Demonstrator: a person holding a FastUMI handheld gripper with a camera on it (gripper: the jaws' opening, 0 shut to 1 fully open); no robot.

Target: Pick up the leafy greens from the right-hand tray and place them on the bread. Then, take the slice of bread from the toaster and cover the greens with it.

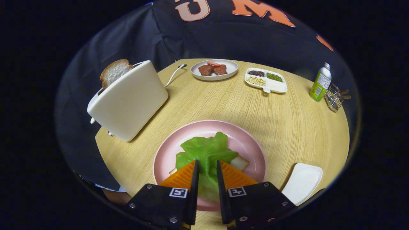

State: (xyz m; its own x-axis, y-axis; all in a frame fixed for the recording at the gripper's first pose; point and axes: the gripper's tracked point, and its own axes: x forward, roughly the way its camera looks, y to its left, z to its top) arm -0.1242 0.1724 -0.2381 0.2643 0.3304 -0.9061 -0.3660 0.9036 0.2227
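Gripper view: the gripper [207, 166] hangs low over the pink plate [166, 153], its fingers slightly apart with the leafy greens [206, 148] between them; whether both press, I cannot tell. The greens already lie on the bread [239, 163]. Beyond, the toaster [127, 102] holds the bread slice [114, 72], untaken.

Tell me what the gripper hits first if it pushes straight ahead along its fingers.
The gripper would first meet the lettuce between its fingers, lying on the bread on the pink plate. Whether the fingers already press it is unclear.
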